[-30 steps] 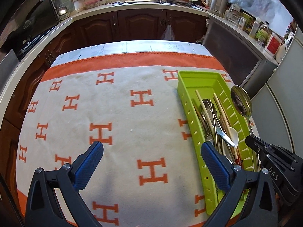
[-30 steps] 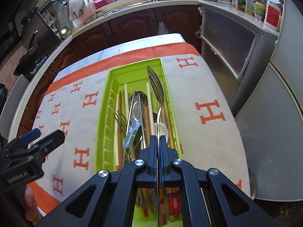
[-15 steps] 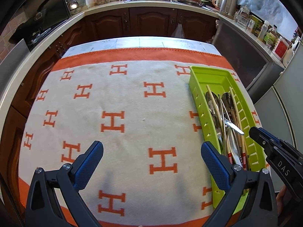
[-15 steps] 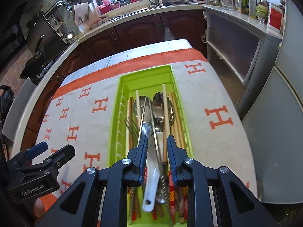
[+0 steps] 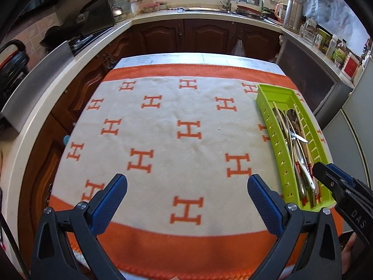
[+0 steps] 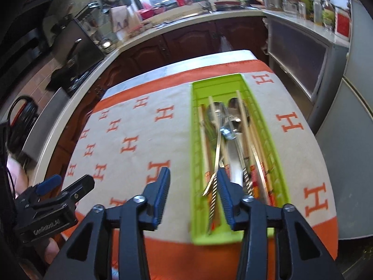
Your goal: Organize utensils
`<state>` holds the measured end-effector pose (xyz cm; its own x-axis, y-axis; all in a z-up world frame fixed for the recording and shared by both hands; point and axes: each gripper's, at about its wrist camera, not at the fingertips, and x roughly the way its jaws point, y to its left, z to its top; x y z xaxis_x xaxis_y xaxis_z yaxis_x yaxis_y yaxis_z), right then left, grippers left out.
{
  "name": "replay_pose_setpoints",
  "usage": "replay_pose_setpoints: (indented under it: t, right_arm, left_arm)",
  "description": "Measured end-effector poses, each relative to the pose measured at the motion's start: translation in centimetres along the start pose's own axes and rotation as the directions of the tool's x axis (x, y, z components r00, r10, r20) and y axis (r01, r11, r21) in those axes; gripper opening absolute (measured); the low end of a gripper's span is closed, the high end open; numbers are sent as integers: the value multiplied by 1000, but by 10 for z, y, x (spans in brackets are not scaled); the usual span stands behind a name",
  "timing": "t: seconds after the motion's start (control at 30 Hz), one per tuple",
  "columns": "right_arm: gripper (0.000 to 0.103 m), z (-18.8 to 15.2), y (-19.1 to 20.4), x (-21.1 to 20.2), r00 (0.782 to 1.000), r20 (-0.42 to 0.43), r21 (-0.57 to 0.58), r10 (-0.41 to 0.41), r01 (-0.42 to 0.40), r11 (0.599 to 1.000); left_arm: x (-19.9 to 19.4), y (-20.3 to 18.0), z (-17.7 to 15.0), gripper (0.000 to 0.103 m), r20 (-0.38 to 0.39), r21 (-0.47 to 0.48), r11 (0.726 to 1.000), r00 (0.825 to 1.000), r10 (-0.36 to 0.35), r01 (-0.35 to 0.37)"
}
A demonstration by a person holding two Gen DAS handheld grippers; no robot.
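The utensils (image 6: pixel 229 137), metal spoons, wooden chopsticks and what looks like a fork, though blur makes that uncertain, lie lengthwise in a heap inside the lime-green slotted tray (image 6: pixel 194 154), handles toward the near end, which keeps them all in one container. The tray sits along the right edge of the table, its near end at the front right corner, on a cream blanket with orange H marks (image 5: pixel 163 126) that covers the table. The right tool (image 6: pixel 192 193) hangs over the tray's near end, its jaws opening and gripping nothing, one blue pad just above the handles. The left tool (image 5: pixel 187 200) is wide open and empty over the bare front middle of the blanket, likely waiting clear of the tray.
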<state>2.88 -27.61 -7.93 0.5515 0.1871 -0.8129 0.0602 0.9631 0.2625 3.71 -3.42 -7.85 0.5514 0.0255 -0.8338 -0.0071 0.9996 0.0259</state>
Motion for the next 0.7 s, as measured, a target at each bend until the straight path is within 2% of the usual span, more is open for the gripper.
replay_pose_setpoints:
  t: [0.2,0.27,0.43,0.63,0.7]
  right_arm:
    - [56,-20,36,-47,997,70,-67,11,-6,998]
    - [66,-23,44,-64,995,104,-74,7,0,997]
    - [71,-23,57,-99,988,152,-82,-13,26,996]
    - [81,-24,69,-135,978,207,-86,-29,48,995]
    - [81,-28,74,-145,975,221,-91,-37,58,994]
  left_arm:
    - [-36,12,-11,102,52,-5,1000,999,15,-15]
    - [-49,13,-13,102,81,3,1000,997,14,-15]
    - [-76,13,-16,102,151,12,1000,988,9,-11]
    - [-90,17,-14,102,145,-11,1000,989,-22,23]
    - [-91,17,-14,102,148,-14,1000,989,-14,16]
